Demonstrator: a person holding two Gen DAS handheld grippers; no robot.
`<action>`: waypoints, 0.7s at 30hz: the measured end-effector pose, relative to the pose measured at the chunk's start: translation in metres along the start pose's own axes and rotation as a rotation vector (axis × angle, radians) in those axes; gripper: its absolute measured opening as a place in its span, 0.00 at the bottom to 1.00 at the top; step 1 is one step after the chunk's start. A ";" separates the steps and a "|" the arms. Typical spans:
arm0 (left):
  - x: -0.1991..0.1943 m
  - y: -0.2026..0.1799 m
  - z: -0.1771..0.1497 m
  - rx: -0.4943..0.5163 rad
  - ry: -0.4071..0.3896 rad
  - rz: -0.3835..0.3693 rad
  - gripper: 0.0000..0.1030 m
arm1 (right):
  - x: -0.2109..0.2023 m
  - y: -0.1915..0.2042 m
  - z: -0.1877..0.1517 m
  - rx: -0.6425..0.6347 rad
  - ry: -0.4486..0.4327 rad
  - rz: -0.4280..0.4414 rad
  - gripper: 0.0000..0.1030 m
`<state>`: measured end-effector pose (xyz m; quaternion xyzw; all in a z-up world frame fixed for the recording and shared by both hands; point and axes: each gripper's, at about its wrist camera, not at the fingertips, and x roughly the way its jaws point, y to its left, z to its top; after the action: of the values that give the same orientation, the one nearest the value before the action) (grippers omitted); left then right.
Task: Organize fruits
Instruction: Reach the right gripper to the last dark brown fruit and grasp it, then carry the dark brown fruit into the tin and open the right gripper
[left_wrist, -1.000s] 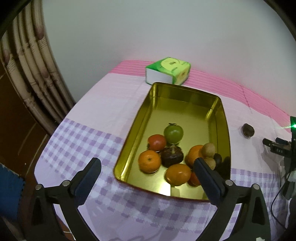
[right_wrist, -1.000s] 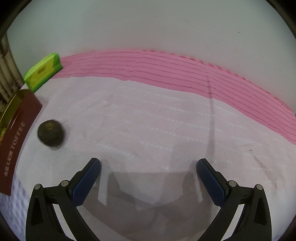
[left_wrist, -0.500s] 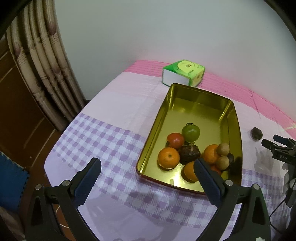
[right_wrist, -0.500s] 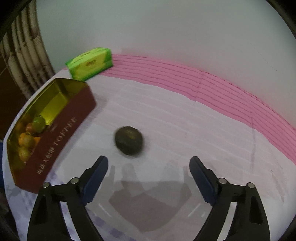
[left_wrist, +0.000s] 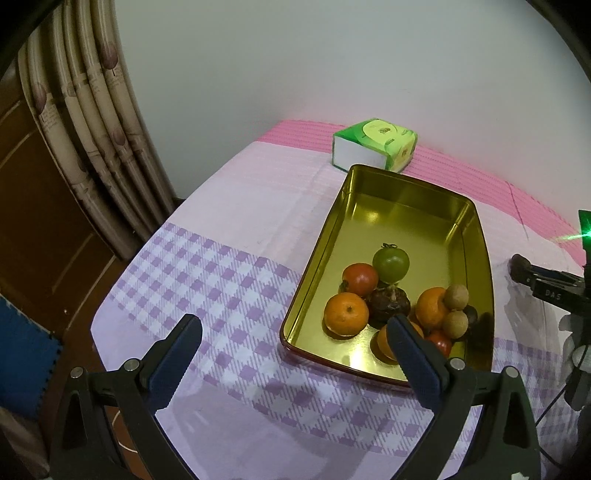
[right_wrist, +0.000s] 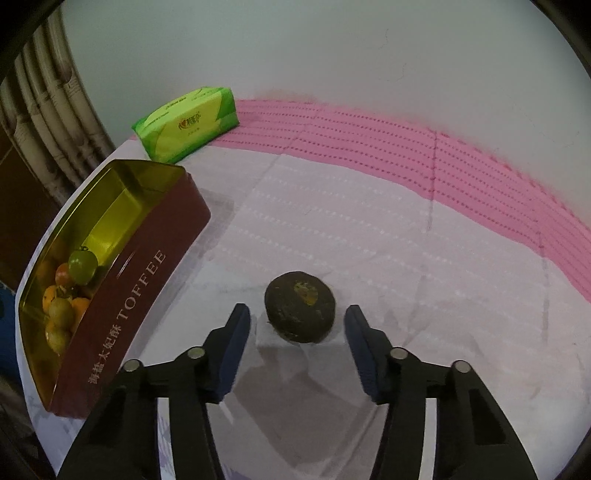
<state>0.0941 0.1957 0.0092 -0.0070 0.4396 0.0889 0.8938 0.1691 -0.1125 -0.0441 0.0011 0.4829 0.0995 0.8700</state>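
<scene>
Your right tool (right_wrist: 297, 325) is closing, pads not yet touching the dark round fruit (right_wrist: 300, 312) on the table beside the tin (right_wrist: 147, 258); it looks firm and roll-prone, so pinch its widest middle.

Tin (right_wrist: 147, 280): dark red outer side wall carries "TOFFEE" in pale capitals, a line of Chinese characters just before it. Right gripper (left_wrist: 554, 291) body shows small letters "DAS". Green tissue pack (right_wrist: 186, 123) print too small to read.
</scene>
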 end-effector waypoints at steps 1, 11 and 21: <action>0.000 0.000 0.000 0.000 0.000 0.000 0.97 | 0.001 0.001 -0.001 0.000 0.000 -0.003 0.50; 0.002 0.000 -0.001 -0.003 0.007 0.002 0.97 | 0.005 0.000 0.002 0.032 -0.007 -0.008 0.39; 0.003 0.002 -0.001 -0.011 0.011 0.003 0.97 | 0.002 0.004 -0.001 0.011 -0.015 -0.023 0.39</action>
<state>0.0945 0.1980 0.0064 -0.0119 0.4440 0.0927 0.8912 0.1691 -0.1087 -0.0461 0.0008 0.4770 0.0869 0.8746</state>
